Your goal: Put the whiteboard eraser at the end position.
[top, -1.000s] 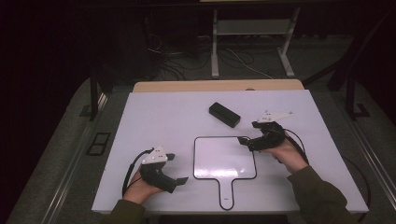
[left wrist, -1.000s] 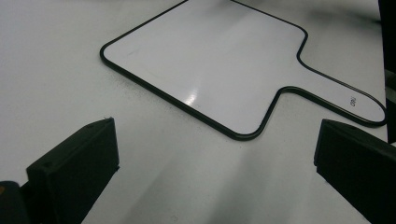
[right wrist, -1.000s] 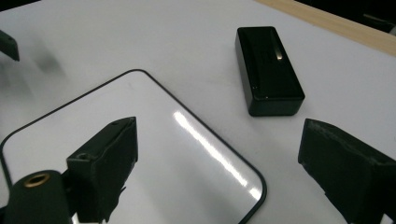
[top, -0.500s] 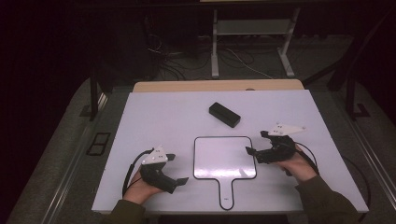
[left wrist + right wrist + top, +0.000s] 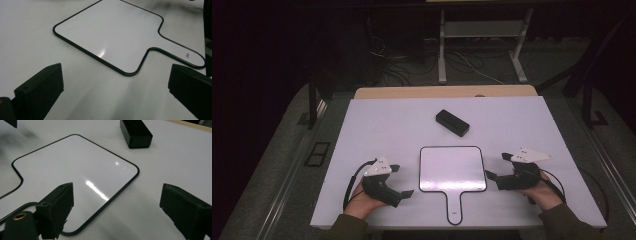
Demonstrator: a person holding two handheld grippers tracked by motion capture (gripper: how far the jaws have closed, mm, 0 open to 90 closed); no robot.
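Black grippers (image 5: 399, 181) (image 5: 498, 168) open-jawed, flanking whiteboard paddle (image 5: 452, 169).

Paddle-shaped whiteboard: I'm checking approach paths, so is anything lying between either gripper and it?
Nothing visible. The whiteboard lies flat on the table, with bare tabletop between it and the left gripper and the right gripper. The black box sits beyond the board's far edge, off both paths.

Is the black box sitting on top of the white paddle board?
No, in the high view the black box lies on the table beyond the paddle board, with bare surface between them.
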